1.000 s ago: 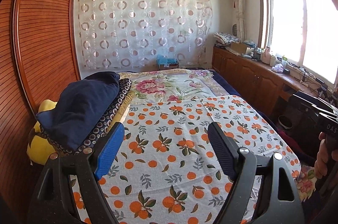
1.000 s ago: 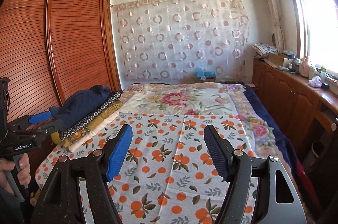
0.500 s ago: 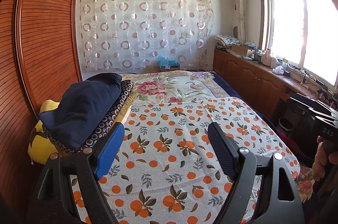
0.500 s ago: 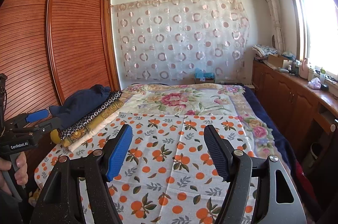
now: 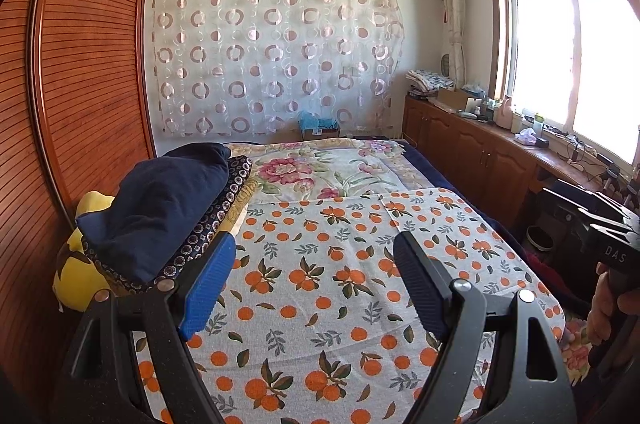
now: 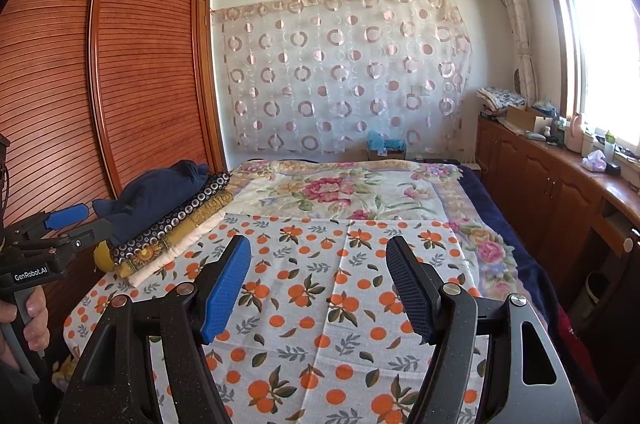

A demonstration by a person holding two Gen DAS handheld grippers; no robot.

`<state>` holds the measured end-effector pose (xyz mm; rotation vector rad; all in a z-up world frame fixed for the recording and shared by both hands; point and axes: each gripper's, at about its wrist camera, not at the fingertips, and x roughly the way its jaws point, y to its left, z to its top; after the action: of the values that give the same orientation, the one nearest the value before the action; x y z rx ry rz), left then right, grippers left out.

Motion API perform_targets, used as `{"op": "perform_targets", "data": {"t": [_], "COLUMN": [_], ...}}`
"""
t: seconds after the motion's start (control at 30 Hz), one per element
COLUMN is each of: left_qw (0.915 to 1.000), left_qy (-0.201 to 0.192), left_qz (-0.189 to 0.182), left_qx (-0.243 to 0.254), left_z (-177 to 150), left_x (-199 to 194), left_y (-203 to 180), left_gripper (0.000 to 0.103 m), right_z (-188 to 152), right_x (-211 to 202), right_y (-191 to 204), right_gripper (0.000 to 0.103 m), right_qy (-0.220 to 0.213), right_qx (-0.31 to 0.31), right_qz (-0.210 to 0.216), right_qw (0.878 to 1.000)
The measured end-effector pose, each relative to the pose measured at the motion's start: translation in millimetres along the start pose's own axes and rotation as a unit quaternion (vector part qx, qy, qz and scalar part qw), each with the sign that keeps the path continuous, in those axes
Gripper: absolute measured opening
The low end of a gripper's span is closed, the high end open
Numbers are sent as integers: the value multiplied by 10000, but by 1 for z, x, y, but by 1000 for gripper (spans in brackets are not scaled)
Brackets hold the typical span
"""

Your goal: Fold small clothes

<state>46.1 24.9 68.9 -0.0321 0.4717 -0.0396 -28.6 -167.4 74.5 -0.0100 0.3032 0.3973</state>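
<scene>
A stack of folded clothes lies on the bed's left edge: a dark navy garment on top, a dark circle-patterned one under it, yellow pieces below. The same stack shows in the right wrist view. My left gripper is open and empty, held above the orange-print sheet, just right of the stack. My right gripper is open and empty above the same sheet. The left gripper also shows at the left edge of the right wrist view.
A wooden slatted wardrobe runs along the bed's left side. A floral blanket covers the far half of the bed. Wooden cabinets with clutter stand under the window on the right. A yellow plush sits under the stack.
Both views have tilted upward a little, showing more wall and ceiling. Both grippers stay open and empty over the sheet.
</scene>
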Motion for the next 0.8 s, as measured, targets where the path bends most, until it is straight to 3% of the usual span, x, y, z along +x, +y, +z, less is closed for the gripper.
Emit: {"op": "perform_targets", "data": {"t": [0.8], "left_qw": [10000], "left_qy": [-33], "left_qz": [-8], "left_qx": [9], "left_z": [1], "left_x": [-3], "left_y": [-7], "left_gripper": [82], "right_z": [-4], "right_x": [0], "right_y": [-11], "right_gripper": [72], "right_qy": [-57], "right_qx": [-8], "right_qz": [-16], "right_qw": [10000]}}
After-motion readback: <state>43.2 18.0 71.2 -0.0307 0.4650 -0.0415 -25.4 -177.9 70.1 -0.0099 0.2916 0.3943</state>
